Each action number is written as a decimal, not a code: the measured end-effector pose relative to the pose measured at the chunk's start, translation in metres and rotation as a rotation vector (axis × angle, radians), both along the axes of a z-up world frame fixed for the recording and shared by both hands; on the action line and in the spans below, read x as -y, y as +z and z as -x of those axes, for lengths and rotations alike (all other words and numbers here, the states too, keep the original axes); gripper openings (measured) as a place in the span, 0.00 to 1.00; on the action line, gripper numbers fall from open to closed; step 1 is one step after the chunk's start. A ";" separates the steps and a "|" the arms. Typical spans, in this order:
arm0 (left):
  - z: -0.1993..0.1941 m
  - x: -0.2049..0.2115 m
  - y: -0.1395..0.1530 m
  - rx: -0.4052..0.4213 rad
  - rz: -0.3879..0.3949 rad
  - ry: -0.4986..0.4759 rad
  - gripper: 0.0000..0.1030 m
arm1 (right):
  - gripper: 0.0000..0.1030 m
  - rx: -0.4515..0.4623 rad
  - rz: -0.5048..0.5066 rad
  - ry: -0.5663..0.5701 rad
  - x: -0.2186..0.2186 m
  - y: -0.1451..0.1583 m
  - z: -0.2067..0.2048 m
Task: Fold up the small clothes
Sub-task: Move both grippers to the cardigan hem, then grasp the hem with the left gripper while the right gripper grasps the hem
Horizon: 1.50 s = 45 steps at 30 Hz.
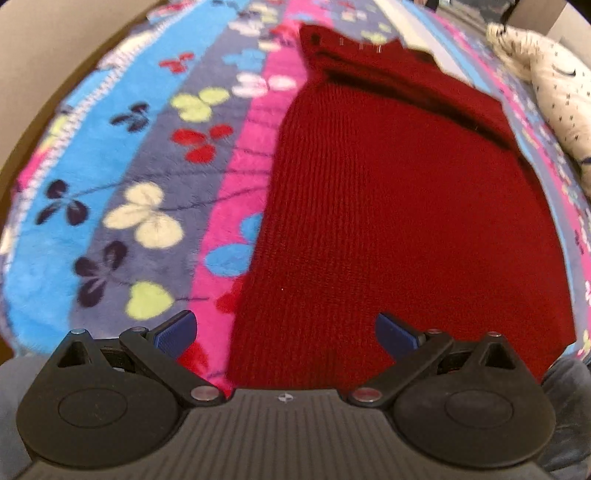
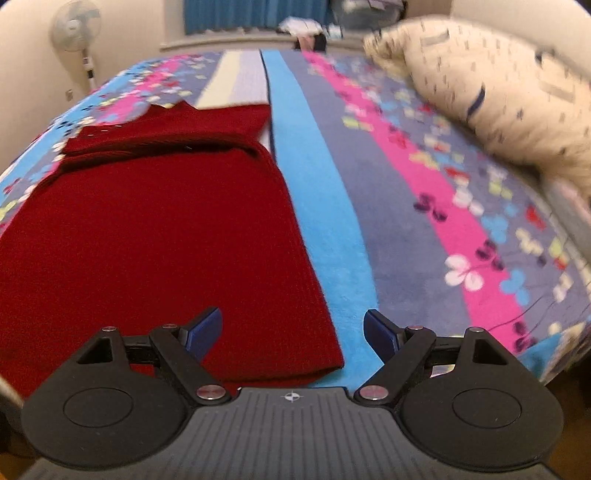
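Observation:
A dark red knitted garment (image 1: 399, 221) lies flat on a striped flowered blanket (image 1: 155, 166), with folded layers across its far end. My left gripper (image 1: 286, 332) is open and empty above the garment's near left edge. In the right wrist view the garment (image 2: 147, 229) fills the left half, folded layers at its far end. My right gripper (image 2: 293, 332) is open and empty, straddling the garment's near right corner, with the blue stripe of the blanket (image 2: 317, 192) under it.
A cream speckled pillow (image 2: 491, 99) lies at the bed's far right, also in the left wrist view (image 1: 554, 85). A standing fan (image 2: 75, 29) is by the wall at far left. A blue curtain (image 2: 255, 14) and clutter are beyond the bed.

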<state>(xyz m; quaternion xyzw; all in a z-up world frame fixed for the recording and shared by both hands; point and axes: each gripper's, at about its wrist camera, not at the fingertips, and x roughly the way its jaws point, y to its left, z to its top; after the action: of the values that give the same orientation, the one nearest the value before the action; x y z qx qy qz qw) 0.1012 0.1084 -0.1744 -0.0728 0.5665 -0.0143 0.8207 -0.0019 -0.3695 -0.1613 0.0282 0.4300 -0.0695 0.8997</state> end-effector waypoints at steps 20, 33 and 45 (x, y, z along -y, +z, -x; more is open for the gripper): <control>-0.039 0.007 -0.035 -0.176 0.056 -0.116 0.26 | 0.18 -0.197 -0.356 -0.040 0.053 -0.073 -0.054; -0.006 -0.007 0.068 0.019 0.177 -0.067 0.07 | 0.10 -0.046 -0.435 -0.120 0.049 0.003 -0.029; 0.086 -0.011 0.086 0.067 0.201 -0.073 0.06 | 0.09 0.032 -0.484 -0.092 0.038 0.040 0.072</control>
<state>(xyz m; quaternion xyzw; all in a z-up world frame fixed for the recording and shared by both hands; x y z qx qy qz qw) 0.0155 0.1190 -0.0880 -0.1337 0.5369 -0.1032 0.8266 -0.0735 -0.4075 -0.1212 0.2636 0.4180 -0.0048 0.8693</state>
